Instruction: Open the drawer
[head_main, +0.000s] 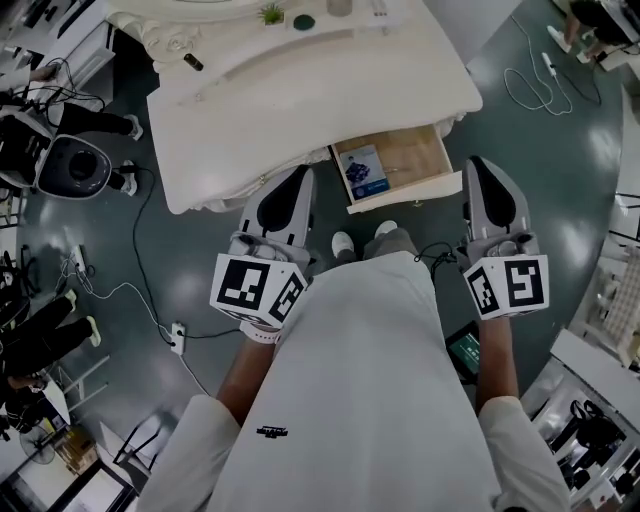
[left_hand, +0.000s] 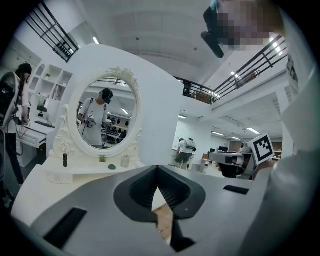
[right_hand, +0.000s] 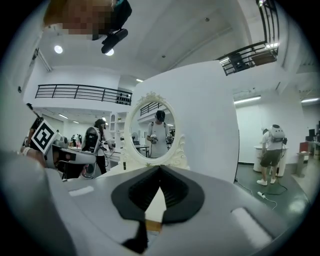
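The white dressing table (head_main: 300, 90) has its right-hand drawer (head_main: 405, 192) pulled out, showing a wooden bottom and a blue booklet (head_main: 364, 172) lying inside. My left gripper (head_main: 302, 172) hovers left of the drawer, apart from it, with its jaws shut on nothing. My right gripper (head_main: 478, 162) hovers just right of the drawer's front corner, also shut and empty. In the left gripper view the tips of the left gripper (left_hand: 158, 167) meet below the oval mirror (left_hand: 102, 115). The right gripper view shows the right gripper (right_hand: 160, 168) with its tips together, facing the mirror (right_hand: 155, 127).
A small plant (head_main: 271, 14), a black tube (head_main: 193, 62) and other bits stand on the tabletop. Cables and a power strip (head_main: 178, 337) lie on the floor at left, near a round machine (head_main: 70, 165). My feet (head_main: 343, 245) stand before the drawer. Other people stand in the room.
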